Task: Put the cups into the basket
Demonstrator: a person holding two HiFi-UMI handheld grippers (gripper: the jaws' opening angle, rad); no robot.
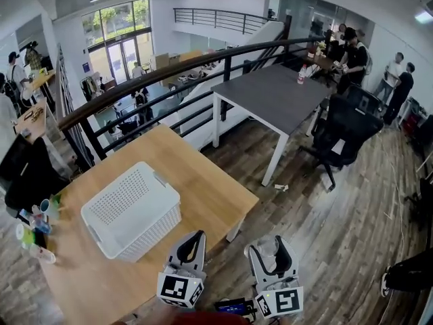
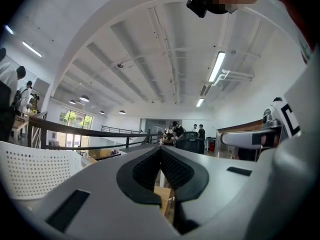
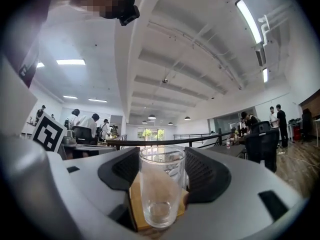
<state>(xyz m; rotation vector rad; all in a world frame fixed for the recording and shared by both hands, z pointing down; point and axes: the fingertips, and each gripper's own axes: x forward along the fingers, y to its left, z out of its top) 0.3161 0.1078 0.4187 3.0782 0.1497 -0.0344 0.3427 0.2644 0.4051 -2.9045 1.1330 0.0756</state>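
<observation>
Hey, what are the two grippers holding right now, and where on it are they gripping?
The right gripper holds a clear glass cup by its side walls, one jaw on each side. The left gripper is shut and empty.

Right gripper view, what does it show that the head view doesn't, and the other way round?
Only the right gripper view shows the black camera worn on the person's head, seen from below. Only the head view shows the white basket sitting on the wooden table. Both show the right tool closed on a clear glass cup, and the black railing beyond.
</observation>
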